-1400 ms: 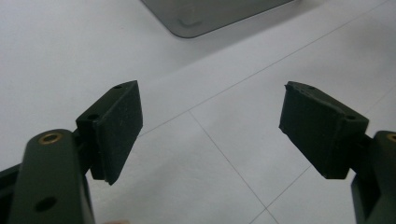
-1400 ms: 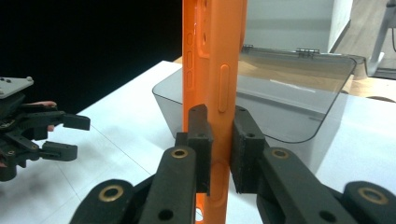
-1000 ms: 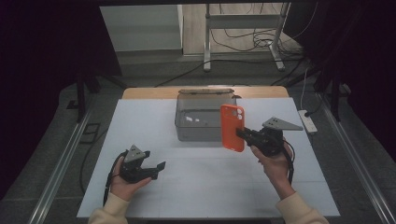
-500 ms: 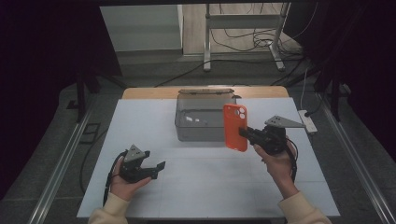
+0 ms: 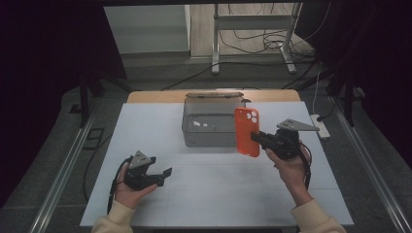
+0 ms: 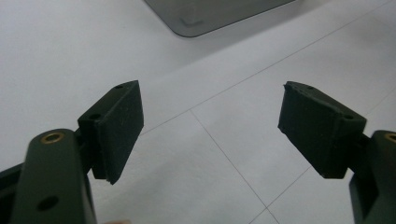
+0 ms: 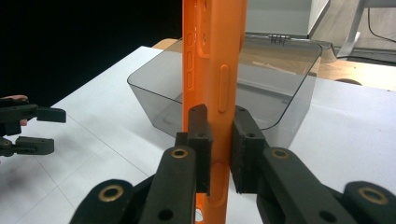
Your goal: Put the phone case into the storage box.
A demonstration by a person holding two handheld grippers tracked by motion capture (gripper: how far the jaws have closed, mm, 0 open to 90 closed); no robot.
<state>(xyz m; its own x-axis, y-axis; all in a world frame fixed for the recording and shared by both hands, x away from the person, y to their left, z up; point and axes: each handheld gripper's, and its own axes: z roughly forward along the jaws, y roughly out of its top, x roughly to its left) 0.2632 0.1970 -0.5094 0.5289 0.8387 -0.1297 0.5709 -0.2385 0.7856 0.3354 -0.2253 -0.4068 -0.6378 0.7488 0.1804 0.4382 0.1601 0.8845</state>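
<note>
My right gripper (image 5: 257,138) is clenched on the orange phone case (image 5: 247,132), its pads pressing both faces of the case and holding it upright above the white bench (image 5: 218,194), just in front of the smoky clear box (image 5: 209,127). My left gripper (image 5: 163,175) rests low over the bench at the near left, jaws spread wide with nothing between them.
</note>
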